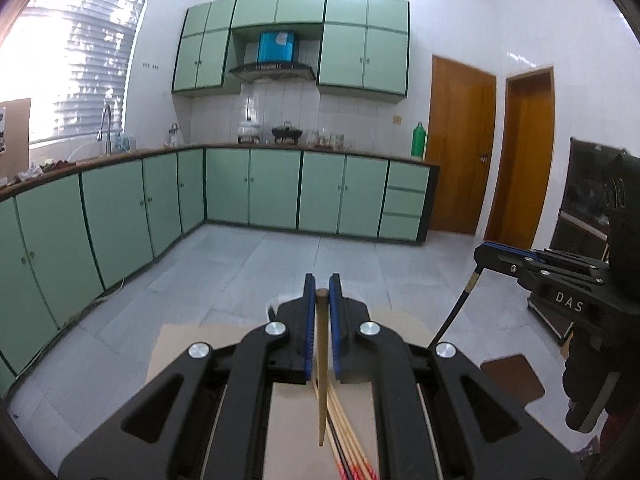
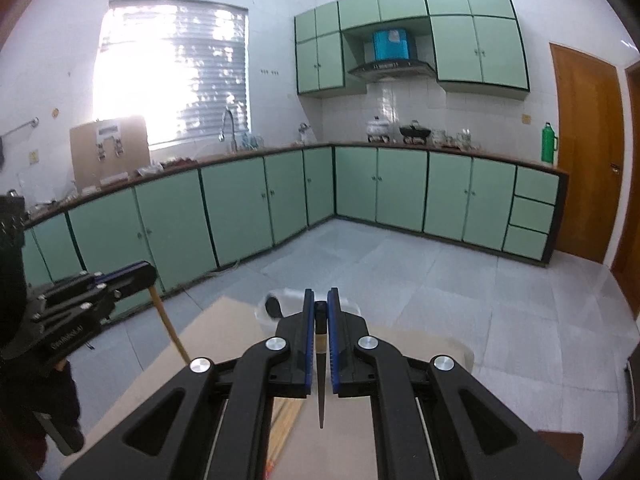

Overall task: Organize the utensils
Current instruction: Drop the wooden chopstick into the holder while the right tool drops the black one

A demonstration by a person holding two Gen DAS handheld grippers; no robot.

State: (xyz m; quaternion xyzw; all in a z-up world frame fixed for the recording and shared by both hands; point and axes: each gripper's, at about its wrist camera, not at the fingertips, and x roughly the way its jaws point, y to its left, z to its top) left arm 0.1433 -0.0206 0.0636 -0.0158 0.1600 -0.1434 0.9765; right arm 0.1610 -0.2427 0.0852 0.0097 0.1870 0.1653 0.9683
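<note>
My left gripper (image 1: 322,294) is shut on a tan wooden chopstick (image 1: 321,368) that hangs point down between the blue pads. Several light chopsticks with red-patterned ends (image 1: 348,432) lie on the table below it. My right gripper (image 2: 321,304) is shut on a black chopstick (image 2: 321,376), also point down. In the left wrist view the right gripper (image 1: 486,254) shows at the right with the black chopstick (image 1: 456,308) hanging from it. In the right wrist view the left gripper (image 2: 140,274) shows at the left with the tan chopstick (image 2: 170,326).
A beige table (image 2: 224,344) lies under both grippers. A white container with a black utensil (image 2: 274,306) stands at its far edge. Green kitchen cabinets (image 1: 256,188) line the far walls, with wooden doors (image 1: 460,144) at the right and grey tiled floor between.
</note>
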